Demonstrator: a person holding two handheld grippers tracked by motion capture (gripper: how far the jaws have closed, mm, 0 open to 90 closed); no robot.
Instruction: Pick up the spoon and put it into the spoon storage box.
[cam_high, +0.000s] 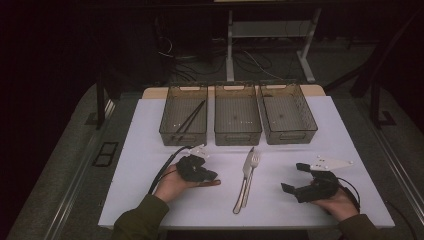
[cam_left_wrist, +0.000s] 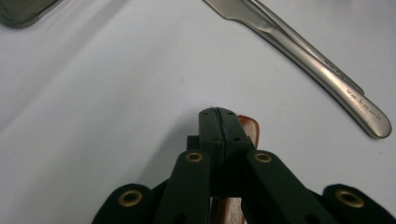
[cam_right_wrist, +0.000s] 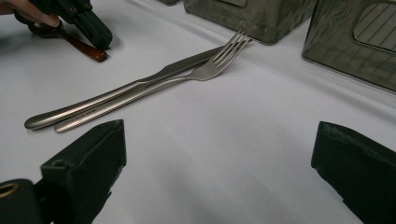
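A steel knife (cam_high: 247, 169) and fork (cam_high: 255, 161) lie side by side in the middle of the white table (cam_high: 150, 150), handles toward me. Their handles cross the top right of the left gripper view as the knife (cam_left_wrist: 299, 51) and fork (cam_left_wrist: 336, 70). My left gripper (cam_high: 212, 176) is shut, its jaws flush together (cam_left_wrist: 218, 114). Its tip rests over a brown wooden piece (cam_left_wrist: 250, 128) that lies on the table under it; nothing sits between the pads. My right gripper (cam_high: 292, 177) is open with bare table between its jaws (cam_right_wrist: 219, 140), facing the fork (cam_right_wrist: 219, 60).
Three translucent grey bins stand in a row at the back: left bin (cam_high: 183, 139), middle bin (cam_high: 237, 137), right bin (cam_high: 292, 136). Black chopsticks (cam_high: 190, 120) lie in the left one. The table's front edge runs just behind both hands.
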